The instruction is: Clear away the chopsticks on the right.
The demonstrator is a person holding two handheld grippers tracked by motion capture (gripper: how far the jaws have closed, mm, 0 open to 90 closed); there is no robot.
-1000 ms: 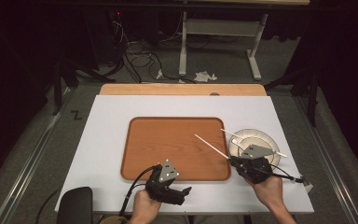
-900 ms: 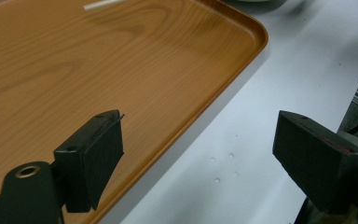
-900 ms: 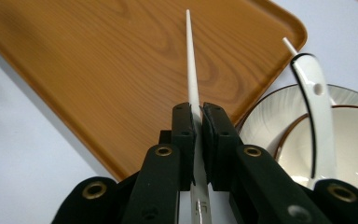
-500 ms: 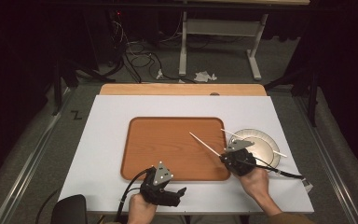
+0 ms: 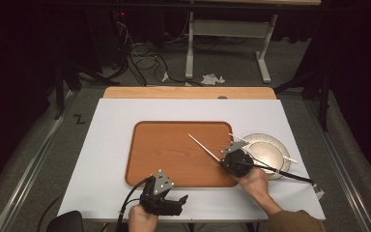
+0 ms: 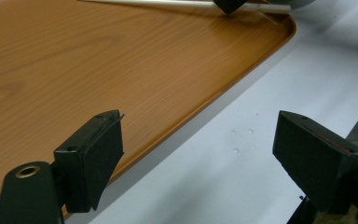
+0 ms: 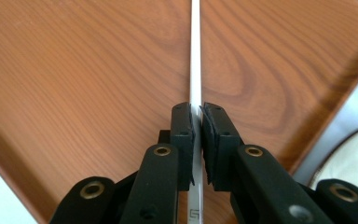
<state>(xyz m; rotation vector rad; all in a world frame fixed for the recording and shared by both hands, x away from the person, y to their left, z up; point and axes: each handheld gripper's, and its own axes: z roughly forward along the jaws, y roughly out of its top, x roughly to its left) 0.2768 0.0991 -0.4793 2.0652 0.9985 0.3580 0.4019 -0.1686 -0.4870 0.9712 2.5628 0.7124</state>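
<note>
A thin white chopstick (image 5: 203, 146) is pinched between the jaws of my right gripper (image 5: 223, 163) and points up-left, low over the right part of the brown wooden tray (image 5: 135, 150). The right gripper view has the jaws (image 7: 196, 121) shut on the chopstick (image 7: 195, 56), with the tray's wood grain (image 7: 98, 70) close beneath. My left gripper (image 5: 181, 203) rests near the table's front edge, just in front of the tray. Its jaws (image 6: 198, 149) stand wide apart with nothing between them, over the tray's rim (image 6: 242, 74) and the white table.
A round pale plate (image 5: 270, 150) sits right of the tray with a second white stick (image 5: 282, 155) lying across it. The white tabletop (image 5: 106, 145) stretches left of the tray. A wooden board (image 5: 188, 93) lies along the far edge. A black cable (image 5: 294, 176) trails from my right gripper.
My right gripper has moved left and down with the chopstick, from beside the plate to over the tray's right part. The left gripper has barely shifted.
</note>
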